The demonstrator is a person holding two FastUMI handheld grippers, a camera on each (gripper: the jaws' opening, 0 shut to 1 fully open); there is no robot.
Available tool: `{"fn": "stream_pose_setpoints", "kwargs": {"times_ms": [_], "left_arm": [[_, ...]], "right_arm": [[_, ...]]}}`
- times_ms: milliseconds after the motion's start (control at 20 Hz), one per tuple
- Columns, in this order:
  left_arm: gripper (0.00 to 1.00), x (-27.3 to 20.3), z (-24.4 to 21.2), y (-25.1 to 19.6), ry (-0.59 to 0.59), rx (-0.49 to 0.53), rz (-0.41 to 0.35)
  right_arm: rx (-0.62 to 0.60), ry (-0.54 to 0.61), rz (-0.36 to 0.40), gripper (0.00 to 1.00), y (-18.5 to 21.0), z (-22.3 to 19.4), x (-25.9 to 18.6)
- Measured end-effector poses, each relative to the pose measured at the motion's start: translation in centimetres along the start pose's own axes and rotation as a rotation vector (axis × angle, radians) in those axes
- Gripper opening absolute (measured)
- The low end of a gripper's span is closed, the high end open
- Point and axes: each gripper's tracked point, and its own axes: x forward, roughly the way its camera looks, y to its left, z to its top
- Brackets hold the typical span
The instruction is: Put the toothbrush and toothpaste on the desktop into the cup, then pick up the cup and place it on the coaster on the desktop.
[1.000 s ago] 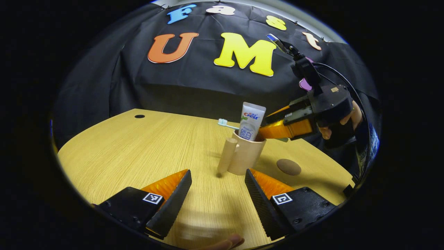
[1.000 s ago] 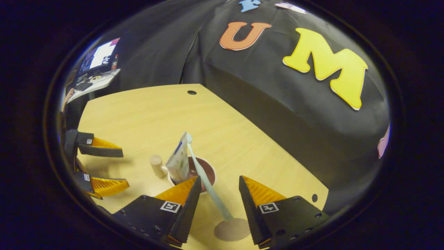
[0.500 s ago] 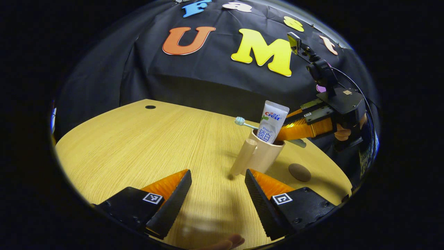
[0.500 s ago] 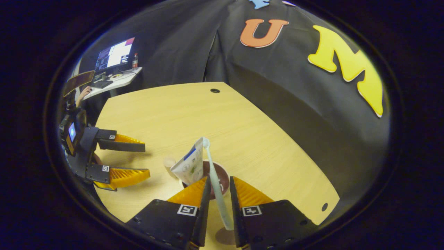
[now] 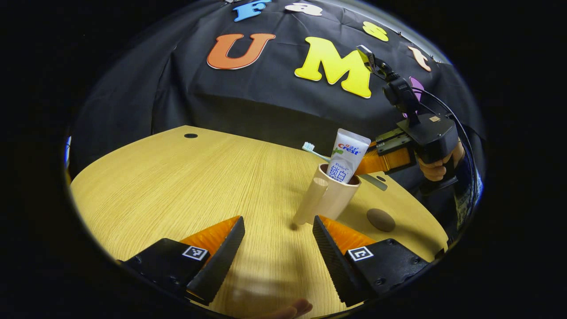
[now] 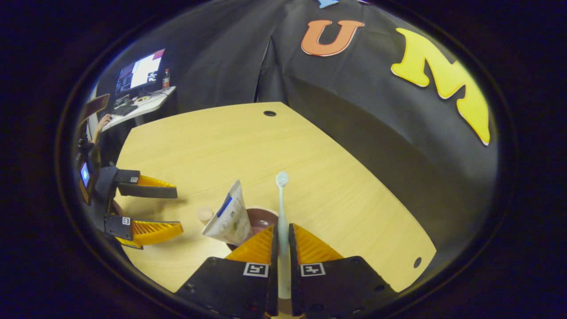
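Observation:
A beige cup [image 5: 332, 197] with a handle stands on the wooden table [image 5: 177, 186], just beyond my open left gripper [image 5: 279, 248]. A white toothpaste tube [image 5: 350, 155] stands upright in the cup. The pale toothbrush [image 5: 310, 147] lies tilted over the cup's rim, head to the left. In the right gripper view, my right gripper [image 6: 282, 228] is shut on the toothbrush [image 6: 281, 195], whose head points away over the cup [image 6: 261, 218], beside the toothpaste tube [image 6: 230, 219]. A hand holds the right gripper [image 5: 361, 167] behind the cup. The brown coaster [image 5: 381, 220] lies right of the cup.
The left gripper [image 6: 179, 209] hovers open at the table's left side in the right gripper view. A cable hole [image 5: 191, 135] marks the far table corner. Beyond the booth stands a desk with a monitor [image 6: 139, 73].
My right gripper has shut on the toothbrush and raised it slightly, so that it now runs straight between the fingers. The left gripper has stayed open and almost still.

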Motion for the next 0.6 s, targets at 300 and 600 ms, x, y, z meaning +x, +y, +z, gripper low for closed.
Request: {"fn": "stream_pose_setpoints", "kwargs": {"times_ms": [300,600], "left_arm": [[0.99,-0.3,0.3,-0.1,-0.013,0.007,-0.008],[0.99,-0.4,0.4,-0.1,-0.022,0.017,-0.016]], "right_arm": [[0.123,-0.051,0.035,0.04,-0.4,0.1,-0.5],[0.328,-0.345,0.056,0.04,-1.4,4.5,-4.1]]}}
